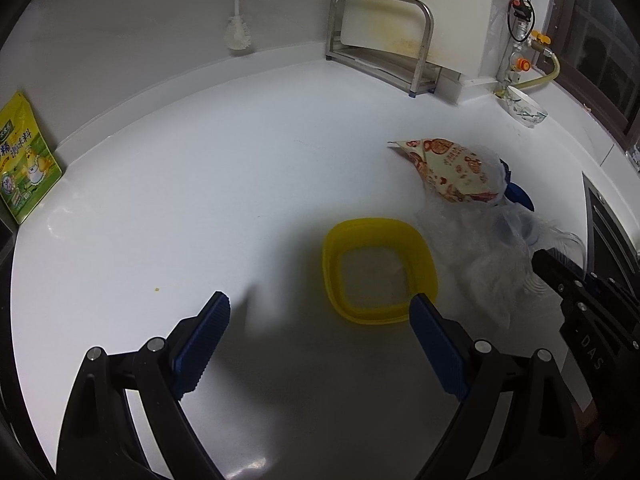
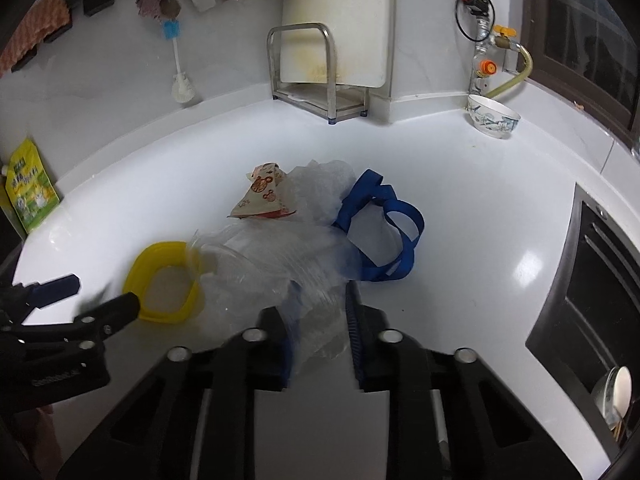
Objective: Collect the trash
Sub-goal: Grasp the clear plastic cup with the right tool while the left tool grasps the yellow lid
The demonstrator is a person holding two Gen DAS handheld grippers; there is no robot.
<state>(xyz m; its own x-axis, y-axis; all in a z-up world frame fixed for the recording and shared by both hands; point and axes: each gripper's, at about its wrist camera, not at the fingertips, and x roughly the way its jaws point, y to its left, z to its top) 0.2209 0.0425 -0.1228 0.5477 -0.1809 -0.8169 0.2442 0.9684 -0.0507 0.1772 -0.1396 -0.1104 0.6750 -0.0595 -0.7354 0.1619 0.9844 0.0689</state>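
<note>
Your right gripper [image 2: 320,320] is clamped on the clear plastic bag [image 2: 272,264], so hold it steady while the left gripper [image 1: 320,316], jaws apart, takes the yellow lid [image 1: 378,270].

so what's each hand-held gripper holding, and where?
Right hand-held gripper is shut on the crumpled clear plastic bag, pinching its near edge. Left hand-held gripper is open, holding nothing, by the yellow square lid ring.

A white counter [image 2: 480,208] carries the lot — a yellow lid [image 2: 160,280], crumpled clear plastic [image 2: 272,272], a printed wrapper [image 2: 260,196] and a blue strap [image 2: 384,232] mid-surface; at the back, a steel rack [image 2: 312,80], 1 bowl [image 2: 494,118], a green pouch [image 2: 30,188].
</note>
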